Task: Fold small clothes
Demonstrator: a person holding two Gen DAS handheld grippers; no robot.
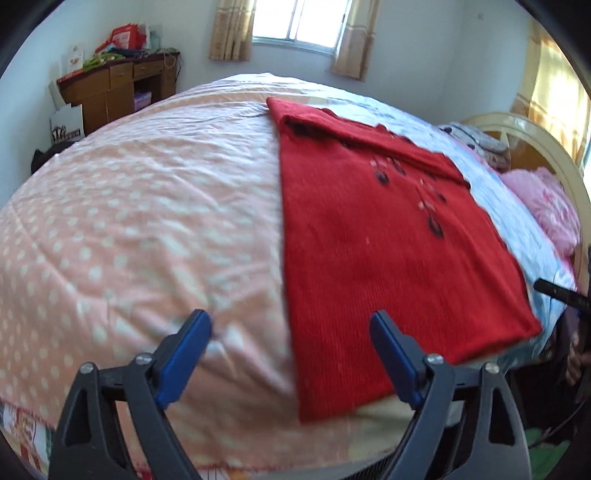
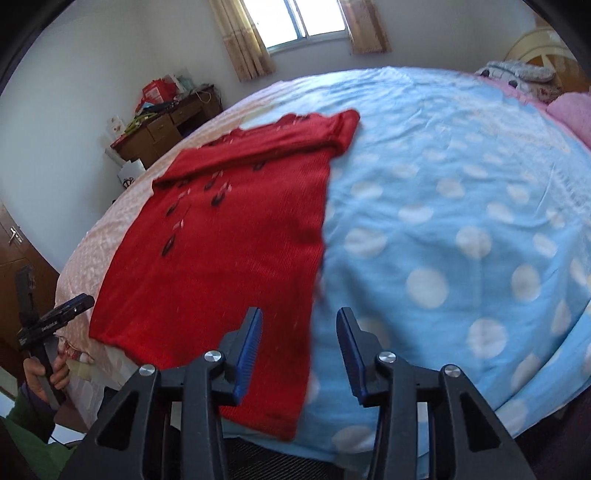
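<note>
Lying lengthwise from near bed edge toward far side, red sweater between spread, empty left tongs and right tongs, hem nearest both.

Daylight from the blown-out window; motion blur, fisheye-bent edges, dark corners.

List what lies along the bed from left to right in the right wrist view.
Other hand-held gripper → pink dotted cover → red sweater → blue dotted cover → pink pillow.
</note>
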